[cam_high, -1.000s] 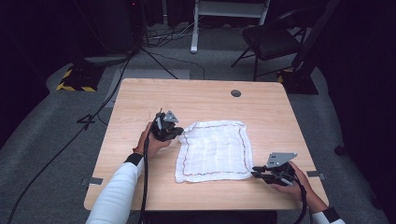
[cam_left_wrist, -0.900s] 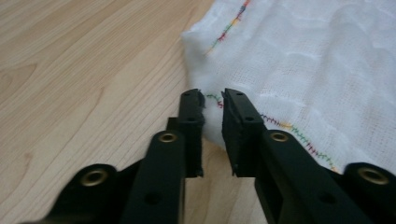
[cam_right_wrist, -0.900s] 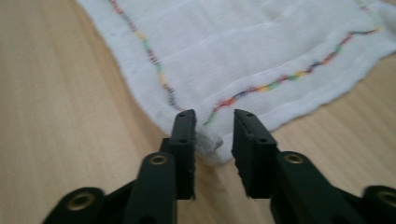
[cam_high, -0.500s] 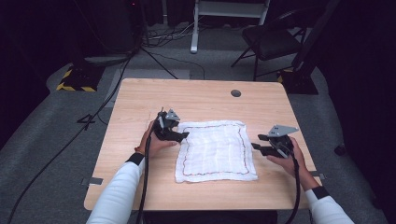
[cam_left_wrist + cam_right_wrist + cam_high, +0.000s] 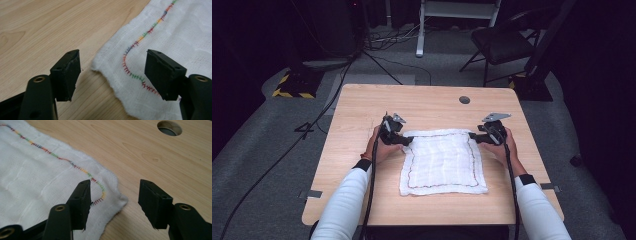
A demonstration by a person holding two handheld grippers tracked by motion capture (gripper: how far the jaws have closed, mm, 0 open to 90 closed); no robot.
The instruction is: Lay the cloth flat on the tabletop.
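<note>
A white gauze cloth [image 5: 442,162] with a multicoloured stitched border lies flat on the wooden table [image 5: 422,105]. My left gripper [image 5: 408,141] is at its far left corner, and the jaws have just opened wide, then eased in slightly. In the left gripper view the cloth's corner [image 5: 105,62] lies between the open jaws of the left gripper [image 5: 113,58], with neither pad touching it. My right gripper [image 5: 472,136] is at the far right corner, its jaws just opening. In the right gripper view the right gripper [image 5: 115,187] straddles that corner [image 5: 117,200] without pressing it.
A round cable hole [image 5: 464,99] sits in the table beyond the cloth, also seen in the right gripper view [image 5: 169,127]. On the floor behind stand a dark chair [image 5: 502,45], a white stand and a yellow-black striped base [image 5: 292,87] with cables.
The right gripper moved from the cloth's near right corner along the right edge to the far right corner and opened. The left gripper opened off the far left corner.
</note>
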